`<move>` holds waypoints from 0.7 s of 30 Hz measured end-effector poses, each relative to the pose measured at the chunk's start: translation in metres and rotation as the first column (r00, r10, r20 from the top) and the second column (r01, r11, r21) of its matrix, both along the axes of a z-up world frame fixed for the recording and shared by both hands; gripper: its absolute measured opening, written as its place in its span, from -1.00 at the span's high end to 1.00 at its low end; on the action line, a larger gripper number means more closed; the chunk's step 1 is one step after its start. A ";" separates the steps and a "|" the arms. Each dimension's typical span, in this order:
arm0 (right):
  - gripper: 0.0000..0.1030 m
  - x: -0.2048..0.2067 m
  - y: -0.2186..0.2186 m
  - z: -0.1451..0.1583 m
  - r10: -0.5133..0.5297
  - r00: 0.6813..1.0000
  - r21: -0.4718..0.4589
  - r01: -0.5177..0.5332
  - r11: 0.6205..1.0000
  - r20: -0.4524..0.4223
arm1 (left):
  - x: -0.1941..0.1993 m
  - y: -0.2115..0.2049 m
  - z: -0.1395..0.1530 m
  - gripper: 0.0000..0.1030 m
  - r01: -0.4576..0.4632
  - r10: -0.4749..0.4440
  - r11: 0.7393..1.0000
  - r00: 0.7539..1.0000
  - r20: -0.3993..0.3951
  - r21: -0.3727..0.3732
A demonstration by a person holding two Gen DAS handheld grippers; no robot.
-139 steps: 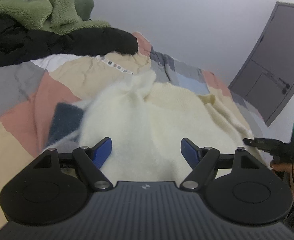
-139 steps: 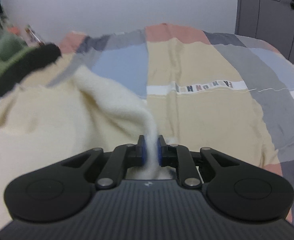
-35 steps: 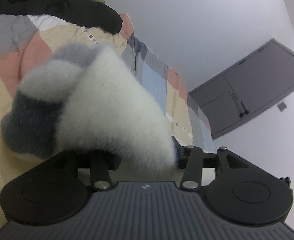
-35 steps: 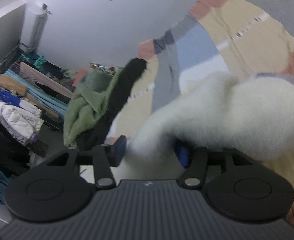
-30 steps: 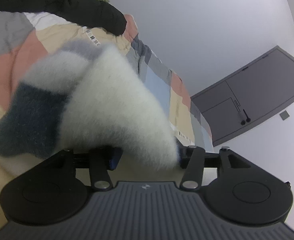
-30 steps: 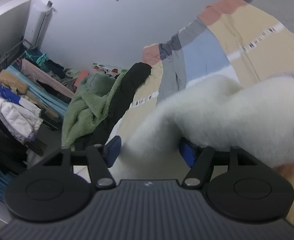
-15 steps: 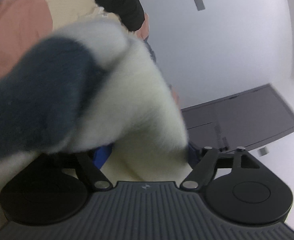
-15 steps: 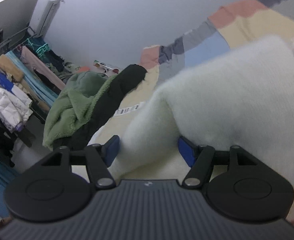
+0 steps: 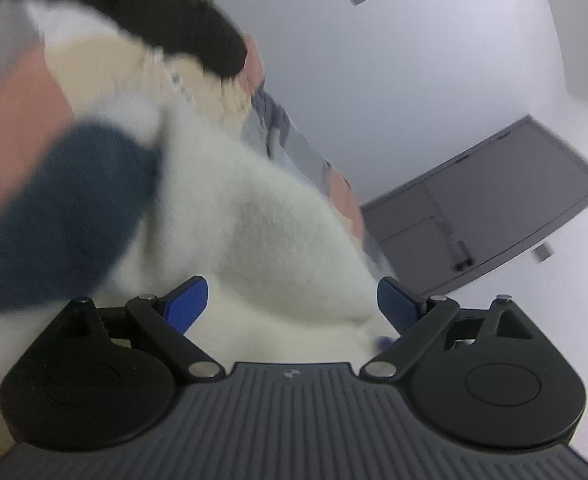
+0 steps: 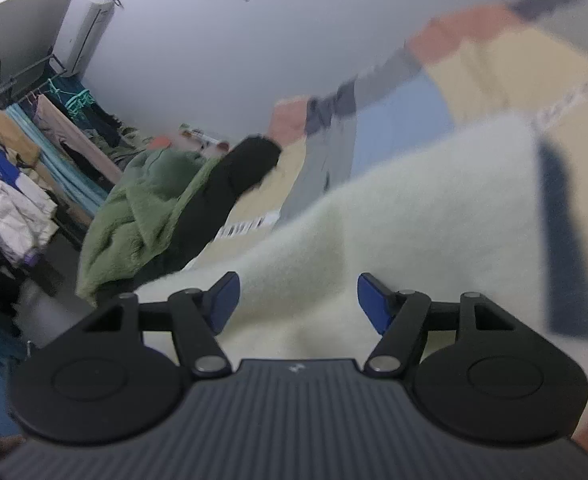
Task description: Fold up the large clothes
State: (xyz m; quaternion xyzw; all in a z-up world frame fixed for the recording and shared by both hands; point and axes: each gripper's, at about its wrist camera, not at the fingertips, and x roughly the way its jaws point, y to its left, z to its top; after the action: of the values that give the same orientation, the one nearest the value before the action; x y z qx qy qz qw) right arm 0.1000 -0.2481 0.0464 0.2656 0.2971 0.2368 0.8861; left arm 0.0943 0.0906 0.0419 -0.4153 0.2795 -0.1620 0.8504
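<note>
A fluffy cream sweater (image 9: 261, 240) with a dark blue band (image 9: 65, 216) lies bunched on the patchwork bed cover. My left gripper (image 9: 291, 308) is open, its blue pads spread on either side of the cream fabric. The sweater also fills the right wrist view (image 10: 394, 232), with its blue band (image 10: 562, 240) at the right. My right gripper (image 10: 298, 300) is open too, with the fabric lying between its pads. Both views are tilted and blurred.
A black garment (image 9: 197, 28) and a green fleece (image 10: 141, 204) are piled at the far side of the bed (image 10: 506, 60). A rack of hanging clothes (image 10: 17, 168) stands by the wall. A grey door (image 9: 490, 216) is beyond the bed.
Both grippers have opened wider around the sweater over the last second. The sweater has dropped lower and spread, and both cameras have swung.
</note>
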 end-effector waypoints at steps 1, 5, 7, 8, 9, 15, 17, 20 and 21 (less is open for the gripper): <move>-0.46 -0.005 -0.004 0.006 -0.018 1.000 -0.022 0.019 1.000 0.024 | -0.005 0.001 0.006 -0.82 -0.015 0.014 0.999 1.000 0.012 0.043; -0.58 -0.022 -0.028 0.022 -0.135 0.987 -0.106 0.143 0.984 0.083 | -0.020 0.002 0.026 -0.83 -0.094 0.083 0.958 0.995 0.054 0.269; -0.59 -0.027 -0.040 0.024 -0.192 0.978 -0.131 0.201 0.971 0.078 | -0.022 0.005 0.030 -0.83 -0.146 0.131 0.916 0.989 0.063 0.375; -0.59 -0.027 -0.045 0.024 -0.222 0.972 -0.153 0.231 0.961 0.077 | -0.022 0.006 0.029 -0.83 -0.165 0.150 0.899 0.986 0.069 0.406; -0.59 -0.029 -0.048 0.024 -0.249 0.965 -0.173 0.260 0.950 0.080 | -0.020 0.008 0.028 -0.83 -0.180 0.167 0.888 0.984 0.067 0.423; -0.59 -0.016 -0.067 0.004 -0.323 0.946 -0.188 0.316 0.930 -0.004 | -0.012 0.014 0.018 -0.82 -0.199 0.207 0.871 0.978 0.032 0.449; -0.58 -0.006 -0.061 -0.005 -0.293 0.956 -0.188 0.284 0.940 -0.022 | -0.010 0.011 0.015 -0.83 -0.193 0.207 0.857 0.978 0.025 0.478; -0.57 0.007 -0.043 -0.014 -0.250 0.968 -0.226 0.238 0.945 -0.025 | -0.011 0.006 0.009 -0.83 -0.190 0.207 0.832 0.978 0.025 0.521; -0.57 0.010 -0.037 -0.016 -0.237 0.971 -0.238 0.225 0.945 -0.022 | -0.009 0.006 0.007 -0.83 -0.189 0.210 0.825 0.977 0.021 0.533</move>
State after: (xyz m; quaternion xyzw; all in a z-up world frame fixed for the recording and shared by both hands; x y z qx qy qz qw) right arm 0.1099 -0.2853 0.0299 0.1981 0.3119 0.0879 0.9251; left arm 0.0852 0.0966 0.0487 -0.1937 0.2848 0.0196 0.9386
